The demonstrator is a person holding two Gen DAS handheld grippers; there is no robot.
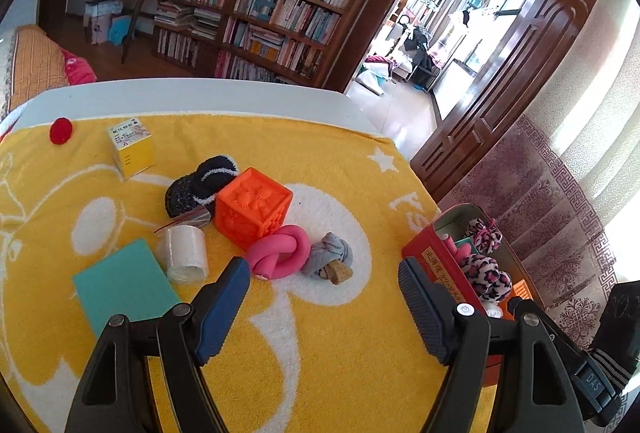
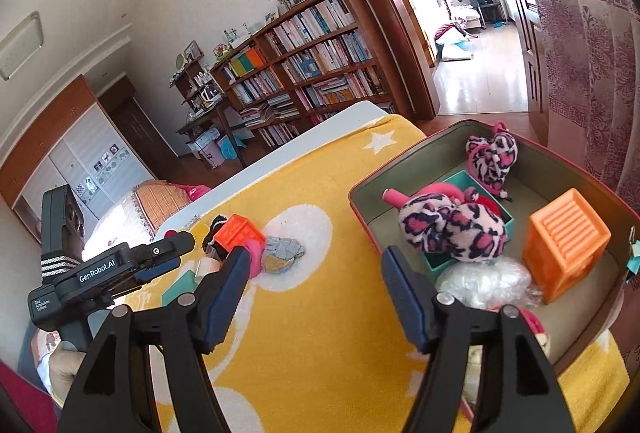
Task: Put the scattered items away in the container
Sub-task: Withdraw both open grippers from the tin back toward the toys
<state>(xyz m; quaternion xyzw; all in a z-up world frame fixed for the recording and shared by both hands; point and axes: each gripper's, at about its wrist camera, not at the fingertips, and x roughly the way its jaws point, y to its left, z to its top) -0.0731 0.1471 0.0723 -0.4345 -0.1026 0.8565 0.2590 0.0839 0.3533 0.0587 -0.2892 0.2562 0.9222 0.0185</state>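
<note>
Currently both grippers hang over the yellow towel (image 1: 320,333) covering the tabletop. Left gripper (image 1: 324,297): jaws wide apart, nothing between them, just short of the pink knotted tube (image 1: 280,253). Beside the tube lie a grey cloth bundle (image 1: 328,257) and an orange embossed cube (image 1: 252,209); a black knitted item (image 1: 200,185), clear tape roll (image 1: 186,253) and teal card (image 1: 124,281) sit further left, a yellow box (image 1: 130,149) and red pompom (image 1: 61,130) near the far edge. Right gripper (image 2: 316,289): jaws apart, empty, at the near rim of the red tin container (image 2: 404,157) at the towel's right edge. Inside: two leopard-print plush pieces (image 2: 452,229), an orange ribbed block (image 2: 564,233), teal tray (image 2: 464,179).
</note>
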